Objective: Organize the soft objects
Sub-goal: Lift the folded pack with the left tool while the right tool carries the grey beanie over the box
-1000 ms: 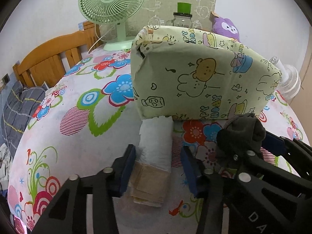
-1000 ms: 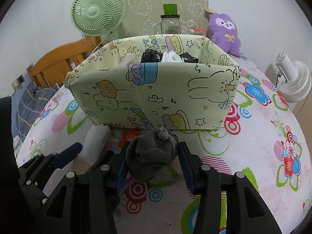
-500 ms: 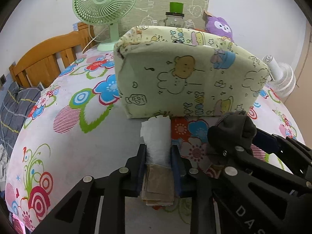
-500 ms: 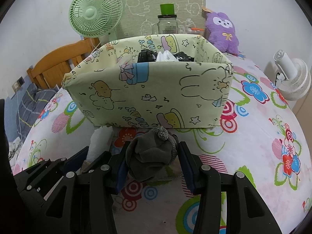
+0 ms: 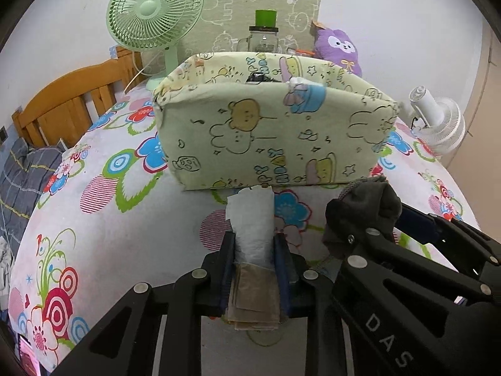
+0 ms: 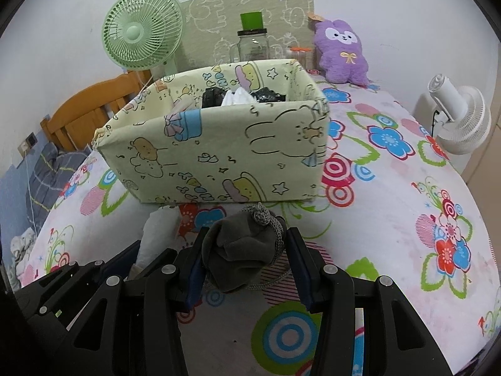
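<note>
The left gripper (image 5: 254, 252) is clamped on a rolled white sock with a tan cuff (image 5: 252, 224). The right gripper (image 6: 243, 258), just beside it, is clamped on a bunched dark grey sock (image 6: 242, 250). Straight ahead of both stands a pale green fabric box printed with cartoon animals (image 5: 269, 138). Only the right wrist view looks down into it (black and white soft items (image 6: 241, 95) lie inside). Beyond stand a green desk fan (image 6: 142, 29) and a purple plush toy (image 6: 341, 53).
</note>
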A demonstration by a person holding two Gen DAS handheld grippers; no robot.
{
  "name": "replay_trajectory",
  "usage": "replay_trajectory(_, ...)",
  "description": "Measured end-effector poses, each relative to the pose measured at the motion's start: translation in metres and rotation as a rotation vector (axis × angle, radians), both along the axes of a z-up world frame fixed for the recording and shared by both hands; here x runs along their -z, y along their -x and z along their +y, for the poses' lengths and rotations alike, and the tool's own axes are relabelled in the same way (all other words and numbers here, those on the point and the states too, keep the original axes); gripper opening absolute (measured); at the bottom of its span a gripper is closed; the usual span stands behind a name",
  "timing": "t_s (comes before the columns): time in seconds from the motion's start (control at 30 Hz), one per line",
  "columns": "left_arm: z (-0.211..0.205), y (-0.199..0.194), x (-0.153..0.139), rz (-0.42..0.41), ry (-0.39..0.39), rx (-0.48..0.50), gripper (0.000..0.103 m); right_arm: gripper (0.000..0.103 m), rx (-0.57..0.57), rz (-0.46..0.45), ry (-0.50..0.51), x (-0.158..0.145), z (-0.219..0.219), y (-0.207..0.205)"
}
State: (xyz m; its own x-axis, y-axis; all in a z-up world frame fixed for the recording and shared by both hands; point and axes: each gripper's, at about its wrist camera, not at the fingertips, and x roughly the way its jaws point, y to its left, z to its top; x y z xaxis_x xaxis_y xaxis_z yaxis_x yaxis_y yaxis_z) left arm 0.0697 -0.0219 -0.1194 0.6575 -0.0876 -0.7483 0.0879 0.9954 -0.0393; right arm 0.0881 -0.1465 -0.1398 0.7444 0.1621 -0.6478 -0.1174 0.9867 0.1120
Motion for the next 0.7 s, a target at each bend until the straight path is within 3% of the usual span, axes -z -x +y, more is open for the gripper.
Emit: replay_trajectory(0.7, -0.020, 0.022, -0.041, -0.076, -0.011, 0.015, 0.023, 0.052, 0.013, -0.079, -0.040, -0.037, -0.020, 0.022)
